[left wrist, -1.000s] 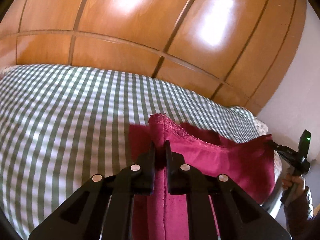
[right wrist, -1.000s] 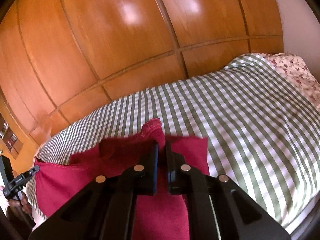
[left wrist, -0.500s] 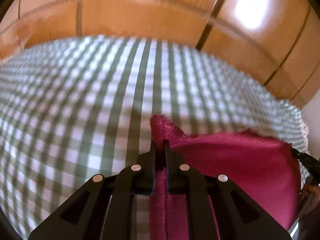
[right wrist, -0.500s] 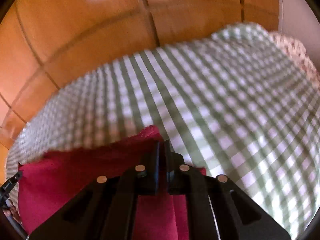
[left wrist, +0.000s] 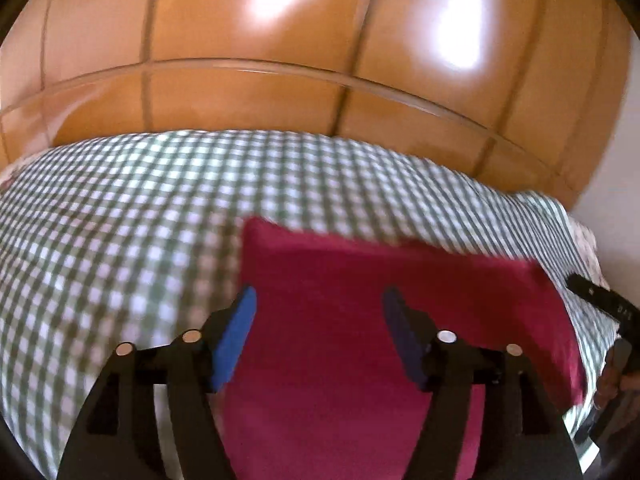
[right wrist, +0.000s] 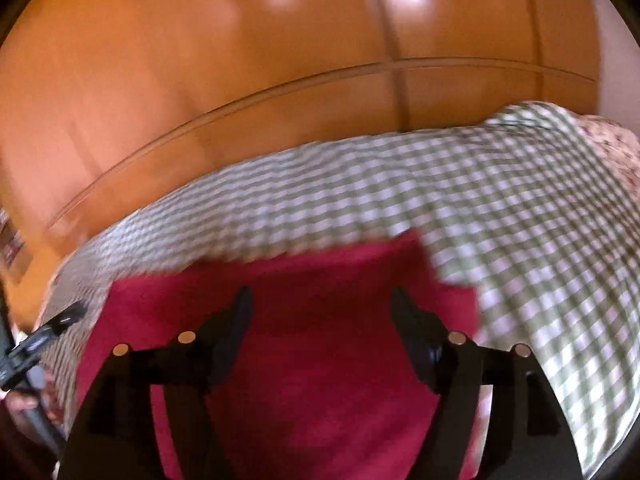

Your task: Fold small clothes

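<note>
A crimson cloth lies flat on the green-and-white checked bed cover; it also shows in the right wrist view. My left gripper is open and empty above the cloth's left part. My right gripper is open and empty above the cloth's right part. The right gripper's tip shows at the right edge of the left wrist view, and the left gripper's tip shows at the left edge of the right wrist view. Both views are blurred.
A glossy wooden wardrobe stands behind the bed, also in the right wrist view. A floral pillow or sheet lies at the bed's far right. The checked cover spreads around the cloth.
Both grippers were shut on the cloth's lace edge; now both are open and the cloth has dropped flat onto the bed. Both grippers have pulled back and up.
</note>
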`<state>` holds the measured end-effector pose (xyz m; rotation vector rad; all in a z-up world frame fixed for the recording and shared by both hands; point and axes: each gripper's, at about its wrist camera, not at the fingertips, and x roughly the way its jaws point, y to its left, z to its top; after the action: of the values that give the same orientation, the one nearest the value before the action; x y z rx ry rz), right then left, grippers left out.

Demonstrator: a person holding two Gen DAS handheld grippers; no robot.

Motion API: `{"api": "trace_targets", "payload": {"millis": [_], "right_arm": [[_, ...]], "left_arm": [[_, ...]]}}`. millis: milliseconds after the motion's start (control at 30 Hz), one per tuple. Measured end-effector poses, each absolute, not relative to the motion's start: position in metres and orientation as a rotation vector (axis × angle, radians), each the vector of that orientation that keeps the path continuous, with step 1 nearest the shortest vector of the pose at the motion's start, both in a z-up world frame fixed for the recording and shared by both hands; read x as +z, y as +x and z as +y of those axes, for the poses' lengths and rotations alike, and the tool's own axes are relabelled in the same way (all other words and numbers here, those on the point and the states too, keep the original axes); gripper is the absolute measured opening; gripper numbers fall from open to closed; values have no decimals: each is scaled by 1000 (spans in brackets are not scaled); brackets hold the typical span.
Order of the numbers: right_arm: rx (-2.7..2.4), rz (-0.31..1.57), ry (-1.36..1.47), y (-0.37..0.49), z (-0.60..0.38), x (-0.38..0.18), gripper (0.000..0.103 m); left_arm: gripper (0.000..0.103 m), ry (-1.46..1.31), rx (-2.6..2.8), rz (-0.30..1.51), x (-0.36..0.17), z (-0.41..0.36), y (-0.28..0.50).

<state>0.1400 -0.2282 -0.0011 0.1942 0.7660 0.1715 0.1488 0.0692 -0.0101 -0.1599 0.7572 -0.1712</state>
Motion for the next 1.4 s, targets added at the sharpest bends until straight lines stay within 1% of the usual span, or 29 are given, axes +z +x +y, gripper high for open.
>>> {"api": "trace_targets", "payload": {"millis": [100,200,267,300,333,367,500,633,767,833,900,933,1100,1333,1400], "right_arm": [[224,779,149,118,-194,-13,76],[184,831,86,108,-182,-37,77],[95,888,53,109,-190,-57,77],[69,910,84,110,-201,-67,76],[88,889,126,107,-209,-69,73],[86,879,136,104,-214,-66,71],[84,874,128,102,-209,-51,70],[223,849,146,115,-187,-28,62],[358,929,90,161,-149,-30,61],[351,1030,11,188,-125,-47,59],[306,1083,-67,213,-107,-62,62],[288,1079,-79,222,-104,-64,64],[182,1056,-13,259,-112,-71,64],[167,1000,-4,263,-109,-86,70],[171,989,1,261,-108,-87,70]], "left_arm": [[66,-140,-227,785,-19,50,130],[72,-67,-210,849,-43,34,124],[73,-52,-177,898,-62,35,129],[73,-64,-176,893,-64,36,126],[73,-67,-165,886,-61,36,124],[73,-62,-156,880,-56,36,121],[76,-83,-172,835,-41,38,103],[76,-93,-178,811,-36,39,90],[76,-57,-152,816,-37,35,85],[83,-53,-132,823,-39,37,85],[83,-54,-115,825,-40,39,84],[83,-49,-104,833,-41,40,84],[83,-36,-92,847,-45,42,87],[83,-36,-94,860,-51,44,89],[83,-36,-93,855,-50,44,88]]}}
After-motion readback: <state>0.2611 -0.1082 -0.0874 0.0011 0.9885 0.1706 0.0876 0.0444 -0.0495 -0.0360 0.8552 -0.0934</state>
